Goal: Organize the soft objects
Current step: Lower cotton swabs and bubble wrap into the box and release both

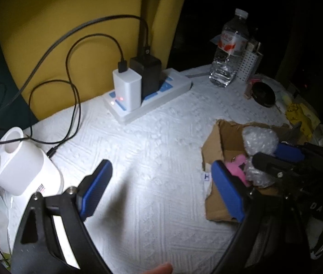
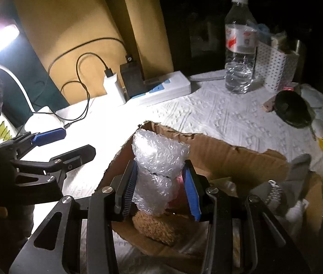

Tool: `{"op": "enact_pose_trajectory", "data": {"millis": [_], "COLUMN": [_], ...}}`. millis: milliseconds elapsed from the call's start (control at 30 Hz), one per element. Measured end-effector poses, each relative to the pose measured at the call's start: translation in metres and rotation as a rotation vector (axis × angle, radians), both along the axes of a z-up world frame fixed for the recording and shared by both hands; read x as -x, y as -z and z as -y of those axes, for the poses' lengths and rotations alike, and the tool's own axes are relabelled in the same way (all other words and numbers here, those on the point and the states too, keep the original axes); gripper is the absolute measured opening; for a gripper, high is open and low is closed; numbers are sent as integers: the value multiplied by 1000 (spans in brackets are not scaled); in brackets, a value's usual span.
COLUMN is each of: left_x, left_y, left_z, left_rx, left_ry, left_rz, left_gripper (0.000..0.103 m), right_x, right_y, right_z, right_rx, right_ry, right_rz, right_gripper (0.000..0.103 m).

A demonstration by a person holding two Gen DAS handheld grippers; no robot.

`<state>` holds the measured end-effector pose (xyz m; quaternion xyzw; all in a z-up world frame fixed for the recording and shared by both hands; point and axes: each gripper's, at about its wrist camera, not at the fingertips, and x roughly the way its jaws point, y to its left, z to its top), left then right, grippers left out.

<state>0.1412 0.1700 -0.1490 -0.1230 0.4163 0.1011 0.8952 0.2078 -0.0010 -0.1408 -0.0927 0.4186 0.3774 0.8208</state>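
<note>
My right gripper (image 2: pixel 161 182) is shut on a wad of clear bubble wrap (image 2: pixel 159 159) and holds it upright over the open cardboard box (image 2: pixel 218 150). Under it in the box lie a pink soft item (image 2: pixel 179 196) and a brown fuzzy item (image 2: pixel 157 226). In the left wrist view the bubble wrap (image 1: pixel 259 141) and the right gripper (image 1: pixel 273 157) show over the box (image 1: pixel 221 141), with the pink item (image 1: pixel 236 166) beneath. My left gripper (image 1: pixel 161 182) is open and empty above the white cloth, just left of the box. It also shows in the right wrist view (image 2: pixel 70 141).
A white power strip (image 1: pixel 152 96) with two chargers and black cables sits at the back. A water bottle (image 1: pixel 230 50), a perforated white holder (image 1: pixel 250 66) and a black round dish (image 1: pixel 264 94) stand at the back right. A white two-hole holder (image 1: pixel 17 162) stands left.
</note>
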Motion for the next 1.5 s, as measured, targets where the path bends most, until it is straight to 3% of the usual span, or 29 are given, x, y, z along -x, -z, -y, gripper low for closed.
{"op": "enact_pose_trajectory", "data": {"millis": [300,567,1500], "left_x": [-3,-2,26], "left_y": [5,1,-64], "left_z": [-1,3,78], "left_rx": [11,8,-22], "left_ry": [2,11,181], "left_rz": [-11,-4,99], "left_gripper": [89,89,89], "right_x": [-4,-4,50], "right_y": [10,6,-51], "right_z": [-11,-4,84], "right_rx": [20,24,17], "right_ry": [-1,17,192], "right_rz": [-24,-21,93], "right_gripper": [44,52,52]}}
